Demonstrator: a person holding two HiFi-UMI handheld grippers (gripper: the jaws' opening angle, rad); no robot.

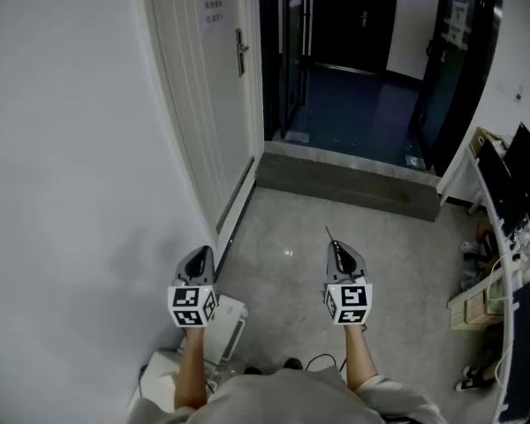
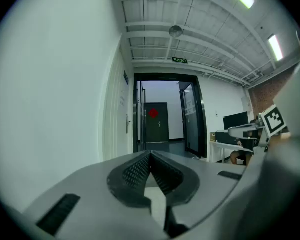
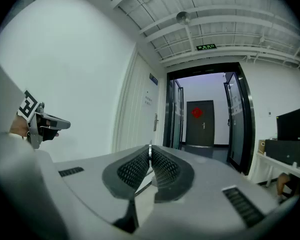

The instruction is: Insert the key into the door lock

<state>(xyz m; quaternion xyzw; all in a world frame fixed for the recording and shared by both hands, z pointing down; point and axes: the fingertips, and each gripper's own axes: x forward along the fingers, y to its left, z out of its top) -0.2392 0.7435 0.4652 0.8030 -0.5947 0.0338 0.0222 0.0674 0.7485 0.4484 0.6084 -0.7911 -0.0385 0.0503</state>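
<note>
1. A plain white wall runs close along the left of my left gripper.
2. My left gripper, grey with black ribbed pads, points level. Its jaws meet at the tips with nothing between them.
3. The white panelled door stands ahead and slightly left of my left gripper, well apart from both grippers. Its metal handle and lock plate sit on the door's right edge; my right gripper view shows the plate ahead and just right of the jaw tips.
4. Past the door's right edge is a dark glass entrance with a grey stone step across the floor.
5. My right gripper points level, well right of the left one. Its jaws are clamped on the thin silver metal key, whose blade pokes forward past the tips, far short of the lock.
6. A white worktop carrying black monitors stands to the right of my right gripper, well apart from it.
</note>
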